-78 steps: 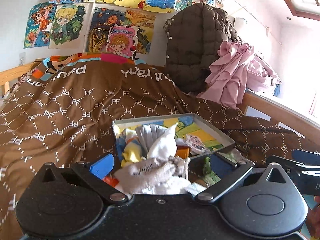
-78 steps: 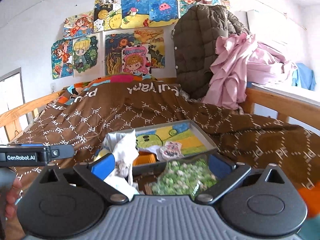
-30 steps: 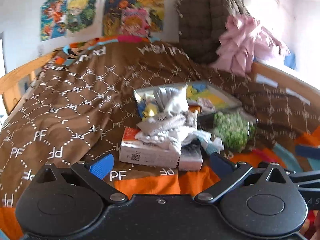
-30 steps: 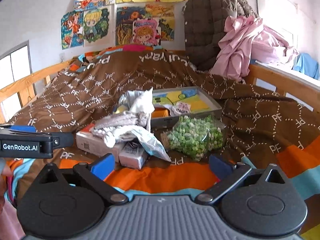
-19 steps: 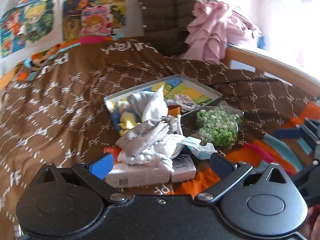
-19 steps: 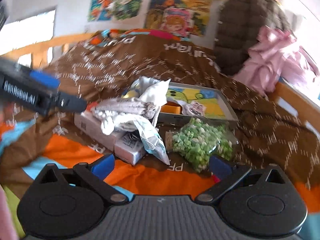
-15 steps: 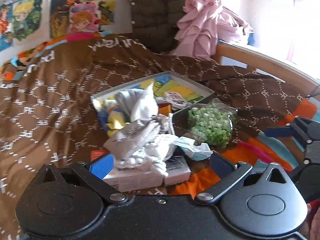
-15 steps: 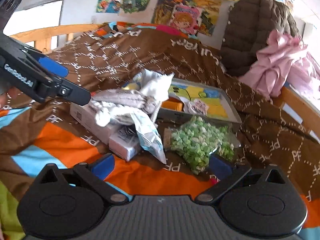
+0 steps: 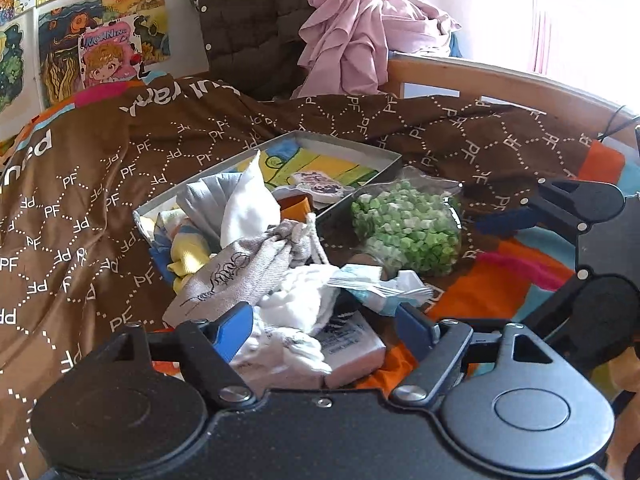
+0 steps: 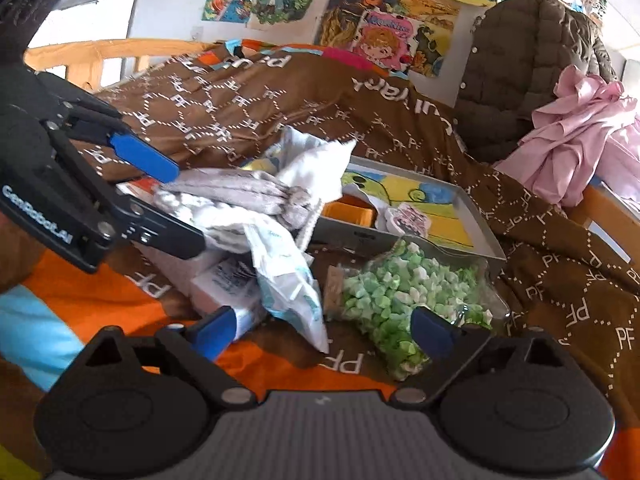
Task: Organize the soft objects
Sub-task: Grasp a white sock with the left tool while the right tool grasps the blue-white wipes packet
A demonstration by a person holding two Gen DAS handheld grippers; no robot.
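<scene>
- The left gripper is held low over the bed, pointing at the heap of soft things; its blue-tipped fingers stand wide apart and hold nothing.
- From the right wrist view the left gripper reaches in from the left, its upper blue fingertip touching or just above the grey cloth; which, cannot be told.
- The right gripper is also low and level, fingers spread wide and empty, the right one in front of the clear bag of green and white pieces.
- Between the left fingers lies a crumpled white knitted cloth on two white cardboard boxes.
- Across that cloth rests a grey drawstring fabric pouch, tilted, its gathered end toward the tray.
- A pale blue-and-white plastic packet hangs from the heap, just beside the bag of green pieces.
- Behind stands a shallow grey metal tray with a colourful printed bottom, holding white and grey cloths, a yellow-and-blue cloth, and an orange block.
- All rest on a brown quilt printed with white letters.
- At the far end a dark quilted jacket and a pink bundled garment are piled against the wall.
</scene>
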